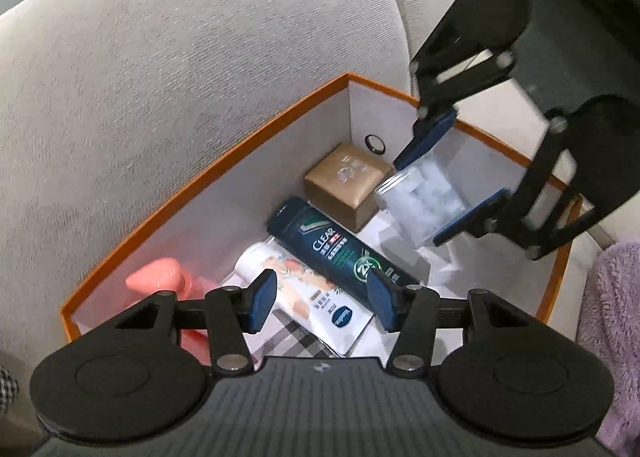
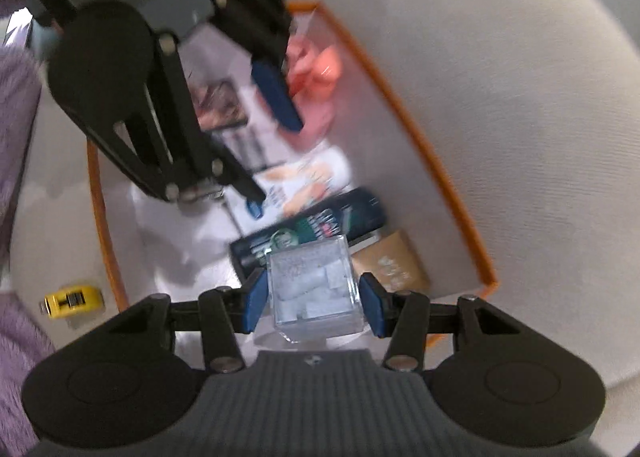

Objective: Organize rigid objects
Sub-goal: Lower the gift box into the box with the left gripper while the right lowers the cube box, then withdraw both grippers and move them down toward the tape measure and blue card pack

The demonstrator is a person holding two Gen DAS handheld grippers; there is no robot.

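Observation:
An orange-rimmed white box (image 1: pixel 240 141) (image 2: pixel 420 129) sits on a beige sofa. Lying in it are a dark blue shampoo bottle (image 1: pixel 340 245) (image 2: pixel 320 221), a white tube with a peach print (image 1: pixel 312 297) (image 2: pixel 308 181), a gold cube box (image 1: pixel 348 181) (image 2: pixel 392 261) and a pink object (image 1: pixel 160 277) (image 2: pixel 316 69). My left gripper (image 1: pixel 322 299) (image 2: pixel 266 153) hangs open above the white tube and grips nothing. My right gripper (image 2: pixel 314 303) (image 1: pixel 420 199) is shut on a clear plastic box of white pieces (image 2: pixel 316 289) (image 1: pixel 428 193), held over the box's gold-cube end.
A yellow tape measure (image 2: pixel 72 299) lies on the seat outside the box. Purple fluffy fabric (image 1: pixel 612 317) (image 2: pixel 16 117) borders that side. A plaid-patterned item (image 1: pixel 296 337) lies in the box under the tube. The beige sofa cushion (image 1: pixel 160 57) rises behind the box.

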